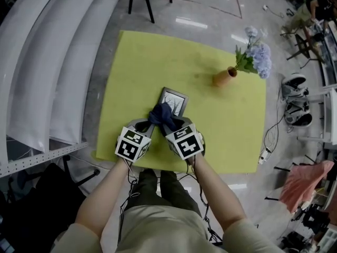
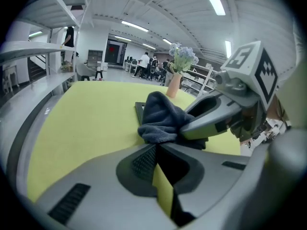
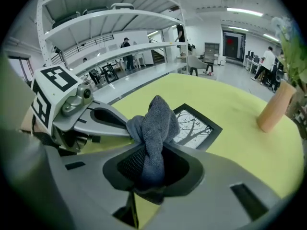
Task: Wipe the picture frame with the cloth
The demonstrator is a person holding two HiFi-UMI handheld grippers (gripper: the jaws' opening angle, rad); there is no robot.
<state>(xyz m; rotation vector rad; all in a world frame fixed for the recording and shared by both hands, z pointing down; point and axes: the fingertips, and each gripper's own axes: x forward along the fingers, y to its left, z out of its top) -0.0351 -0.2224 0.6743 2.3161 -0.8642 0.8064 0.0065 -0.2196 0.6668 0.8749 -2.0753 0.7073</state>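
Wipe judged about to start: cloth (image 3: 156, 123) clamped in right gripper (image 3: 153, 152) jaws, bunched at near edge of picture frame (image 1: 174, 100) laid flat on yellow table (image 1: 137, 62). Left gripper (image 2: 158, 147) jaws closed, nothing seen between, tips at cloth. Next: cloth to be pressed down, dragged across glass

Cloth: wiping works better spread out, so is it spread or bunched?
Bunched: the cloth stands as a twisted clump clamped in the right tool.

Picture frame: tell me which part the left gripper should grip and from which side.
The picture frame lies flat on the yellow table, so only its thin dark border can be pinched. The cloth, held in the right gripper, covers its near end. Probably take the left long edge, coming in low from the left.
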